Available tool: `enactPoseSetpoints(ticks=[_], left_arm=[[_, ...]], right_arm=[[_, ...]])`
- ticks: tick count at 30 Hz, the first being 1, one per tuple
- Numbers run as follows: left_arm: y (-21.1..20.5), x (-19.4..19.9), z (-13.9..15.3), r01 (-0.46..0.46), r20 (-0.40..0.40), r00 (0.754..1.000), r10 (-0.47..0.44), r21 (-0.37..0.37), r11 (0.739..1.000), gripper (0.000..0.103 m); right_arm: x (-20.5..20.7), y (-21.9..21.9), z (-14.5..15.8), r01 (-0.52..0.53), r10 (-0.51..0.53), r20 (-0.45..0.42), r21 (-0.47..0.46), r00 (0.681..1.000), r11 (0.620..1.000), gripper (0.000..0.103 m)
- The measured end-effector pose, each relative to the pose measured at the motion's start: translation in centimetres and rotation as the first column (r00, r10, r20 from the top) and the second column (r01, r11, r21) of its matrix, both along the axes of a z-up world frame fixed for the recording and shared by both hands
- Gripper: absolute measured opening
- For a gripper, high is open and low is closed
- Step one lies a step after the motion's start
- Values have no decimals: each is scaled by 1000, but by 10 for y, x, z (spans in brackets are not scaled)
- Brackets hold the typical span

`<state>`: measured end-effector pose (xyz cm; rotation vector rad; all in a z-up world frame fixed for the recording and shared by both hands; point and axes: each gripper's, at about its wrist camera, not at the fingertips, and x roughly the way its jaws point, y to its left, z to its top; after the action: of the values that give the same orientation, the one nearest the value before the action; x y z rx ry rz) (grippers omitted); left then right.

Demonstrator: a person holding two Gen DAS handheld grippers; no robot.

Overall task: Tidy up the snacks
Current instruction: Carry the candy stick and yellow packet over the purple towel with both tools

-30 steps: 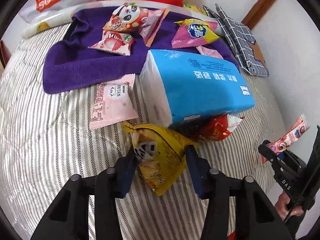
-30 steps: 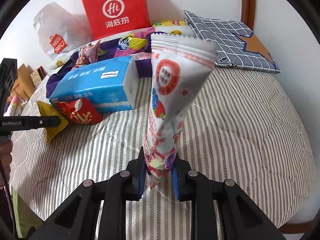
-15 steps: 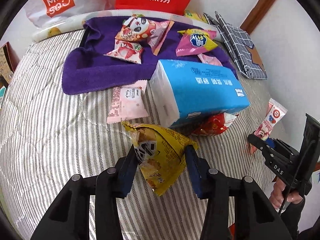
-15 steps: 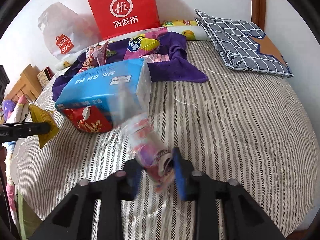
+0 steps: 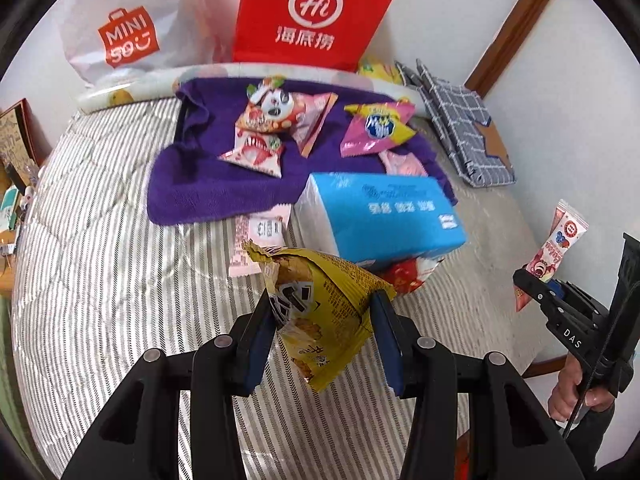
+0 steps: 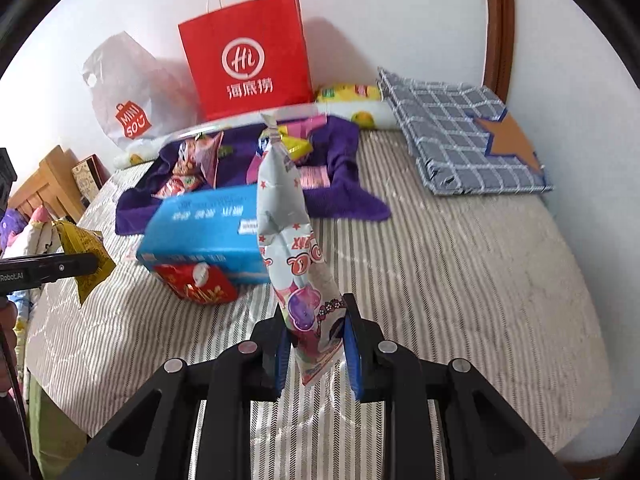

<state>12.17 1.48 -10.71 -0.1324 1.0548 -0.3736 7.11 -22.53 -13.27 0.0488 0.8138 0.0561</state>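
Yellow snack packet (image 5: 320, 312) is clamped in the left gripper (image 5: 324, 344) above the striped bed (image 5: 100, 280); the right gripper (image 6: 314, 344) pinches one tall pink packet (image 6: 288, 248). Four packets lie on the purple towel (image 5: 200, 188) near the bed's far edge, beside one blue tissue pack (image 5: 384, 216).

The left wrist view rides on the left gripper (image 5: 324, 336) and looks forward and down along its fingers (image 5: 258, 344) over the striped bed (image 5: 100, 272), from close above it, toward the wall where the red bag (image 5: 316, 12) stands. The right wrist view sits likewise on the right gripper (image 6: 316, 344), facing the same wall from further right on the bed (image 6: 460, 280). Both take in the red bag (image 6: 244, 64), the white bag (image 5: 128, 28) (image 6: 124, 92), the purple cloth (image 5: 208, 176) (image 6: 340, 184), the blue pack (image 5: 384, 216) (image 6: 204, 232) and the checked cushion (image 5: 460, 128) (image 6: 460, 140). Each view also catches the other gripper: the right one at the left view's right edge (image 5: 532, 280), the left one at the right view's left edge (image 6: 80, 268).
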Motion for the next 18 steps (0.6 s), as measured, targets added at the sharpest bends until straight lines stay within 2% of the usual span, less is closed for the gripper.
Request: enactPoseSetpoints(ticks=[11, 18], left_arm=[[4, -6, 40, -17, 71, 997, 19, -23, 1000, 47], [0, -1, 54, -22, 93, 995, 25, -33, 999, 47]], right_arm=[[-3, 18, 47, -1, 3, 60, -21, 998, 1000, 23], [7, 26, 61, -15, 17, 70, -21, 997, 1000, 23]])
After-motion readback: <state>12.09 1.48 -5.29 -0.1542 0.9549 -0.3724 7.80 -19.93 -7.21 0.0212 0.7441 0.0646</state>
